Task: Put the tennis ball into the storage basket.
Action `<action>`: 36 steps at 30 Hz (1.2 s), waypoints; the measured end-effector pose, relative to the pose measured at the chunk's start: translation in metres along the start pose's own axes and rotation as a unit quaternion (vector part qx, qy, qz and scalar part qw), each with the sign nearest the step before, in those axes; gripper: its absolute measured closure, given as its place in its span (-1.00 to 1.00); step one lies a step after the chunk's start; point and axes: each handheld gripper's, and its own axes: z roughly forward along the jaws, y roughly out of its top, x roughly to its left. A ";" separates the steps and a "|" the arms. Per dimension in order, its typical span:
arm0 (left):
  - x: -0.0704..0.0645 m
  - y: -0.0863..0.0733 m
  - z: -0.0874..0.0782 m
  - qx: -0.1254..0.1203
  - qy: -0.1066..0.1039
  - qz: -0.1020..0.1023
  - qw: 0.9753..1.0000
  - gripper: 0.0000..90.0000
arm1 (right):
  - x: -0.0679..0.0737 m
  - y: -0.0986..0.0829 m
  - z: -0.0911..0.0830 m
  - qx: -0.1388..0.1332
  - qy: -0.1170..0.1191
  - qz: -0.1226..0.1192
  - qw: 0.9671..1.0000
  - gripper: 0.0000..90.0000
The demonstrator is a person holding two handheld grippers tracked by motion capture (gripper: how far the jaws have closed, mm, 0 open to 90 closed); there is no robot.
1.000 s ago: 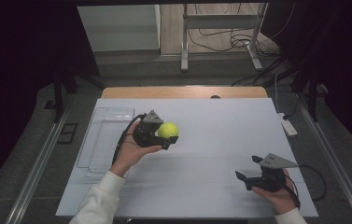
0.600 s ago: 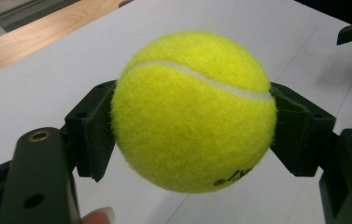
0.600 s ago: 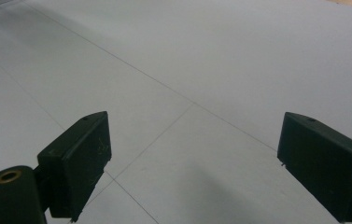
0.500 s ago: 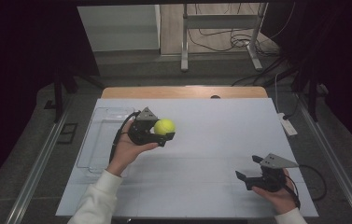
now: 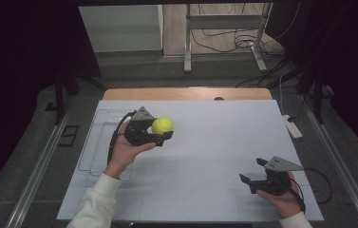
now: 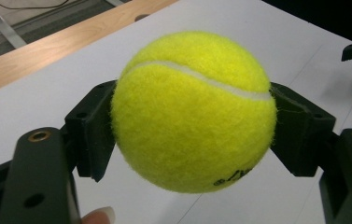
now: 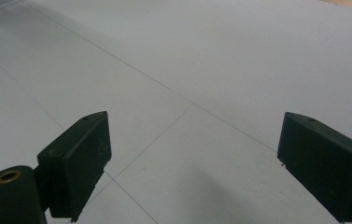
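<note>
Item: fuzzy yellow-green tennis ball (image 5: 162, 126), round, no long axis; clamped between the jaws of the left hand-held gripper (image 5: 160, 134), lifted above the white counter (image 5: 214, 142), left of centre, beside a clear plastic tray (image 5: 93, 142). Right hand-held gripper (image 5: 252, 173): jaws spread, empty, well apart at the near right.

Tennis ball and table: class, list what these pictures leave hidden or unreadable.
- Tennis ball: black print, left gripper view, curves under the ball, unreadable.
- Clear tray: high view, its near part hidden behind the left gripper and hand.
- Right gripper: right gripper view, jaw bases cut off by the bottom edge.
</note>
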 end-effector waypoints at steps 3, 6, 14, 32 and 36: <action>0.002 0.000 -0.003 -0.003 0.004 -0.001 1.000 -0.42 | 0.000 0.000 0.000 0.000 0.000 0.000 1.000 -0.77; 0.003 0.000 -0.004 -0.007 0.006 -0.003 1.000 -0.42 | 0.000 0.000 0.000 0.000 0.001 0.000 1.000 -0.77; 0.007 0.001 -0.010 -0.015 0.010 -0.007 1.000 -0.42 | 0.000 0.000 0.000 0.001 0.000 0.000 1.000 -0.77; 0.014 0.000 -0.018 -0.029 0.021 -0.018 0.999 -0.42 | 0.000 0.000 0.000 0.001 -0.001 0.001 1.000 -0.77; 0.016 0.000 -0.020 -0.033 0.027 -0.022 0.999 -0.42 | 0.000 0.000 0.000 0.002 -0.002 0.000 1.000 -0.77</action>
